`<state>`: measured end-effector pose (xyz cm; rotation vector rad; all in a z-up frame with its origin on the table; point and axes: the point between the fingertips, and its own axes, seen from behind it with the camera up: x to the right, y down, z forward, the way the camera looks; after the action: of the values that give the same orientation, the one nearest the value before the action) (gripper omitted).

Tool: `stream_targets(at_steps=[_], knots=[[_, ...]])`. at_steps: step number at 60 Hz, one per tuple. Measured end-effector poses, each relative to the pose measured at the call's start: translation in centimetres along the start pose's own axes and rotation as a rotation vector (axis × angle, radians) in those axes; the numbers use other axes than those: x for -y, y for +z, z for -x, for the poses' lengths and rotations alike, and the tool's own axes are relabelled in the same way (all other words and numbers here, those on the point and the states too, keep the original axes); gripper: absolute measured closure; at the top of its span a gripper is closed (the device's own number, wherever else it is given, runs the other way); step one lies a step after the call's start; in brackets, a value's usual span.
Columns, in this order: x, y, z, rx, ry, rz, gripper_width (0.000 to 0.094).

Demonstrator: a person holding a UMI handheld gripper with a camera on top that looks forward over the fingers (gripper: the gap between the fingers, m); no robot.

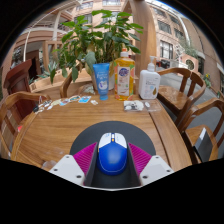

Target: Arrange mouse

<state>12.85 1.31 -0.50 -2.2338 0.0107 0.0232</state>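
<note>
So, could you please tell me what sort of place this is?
Probably a dining or sitting room in a home: a wooden table with wooden chairs around it, a leafy potted plant, and large windows behind.

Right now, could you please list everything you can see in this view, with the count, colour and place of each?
mouse: one, blue and white, on the mouse pad, between the tongs' fingers
mouse pad: one, black, round, on the near part of the table
table: one, brown wood, under everything
potted plant: one, green leaves in a blue pot, far side of the table
yellow bottle: one, right of the pot
white bottle: one, right of the yellow bottle
chairs: several, brown wood, around the table
tongs: one pair, white fingers with pink pads, either side of the mouse; contact not clear
</note>
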Motion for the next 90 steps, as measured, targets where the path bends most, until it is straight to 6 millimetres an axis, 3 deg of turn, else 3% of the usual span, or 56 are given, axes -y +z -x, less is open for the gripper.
stream_targets(at_steps=[5, 9, 16, 35, 52, 60, 69, 77, 90], knots=[[0.9, -2.0, 0.0, 0.001, 0.012, -0.018, 0.0153], [1.6, -4.2, -0.1, -0.016, 0.001, -0.037, 0.007], [1.9, -9.1, -0.7, -0.063, -0.006, -0.051, 0.0078], [1.1, -22.8, 0.7, -0.081, -0.021, -0.099, 0.0084], [-1.2, -32.0, 3.0, -0.097, -0.054, -0.143, 0.0082], [-2.7, -34.4, 4.6, -0.079, -0.063, -0.14, 0.0081], [-4.8, -35.1, 6.1, -0.041, -0.051, -0.11, 0.0083], [-4.3, -35.7, 5.5, -0.084, -0.107, -0.143, 0.0081], [-4.3, -36.3, 6.3, -0.07, -0.094, -0.141, 0.0084]])
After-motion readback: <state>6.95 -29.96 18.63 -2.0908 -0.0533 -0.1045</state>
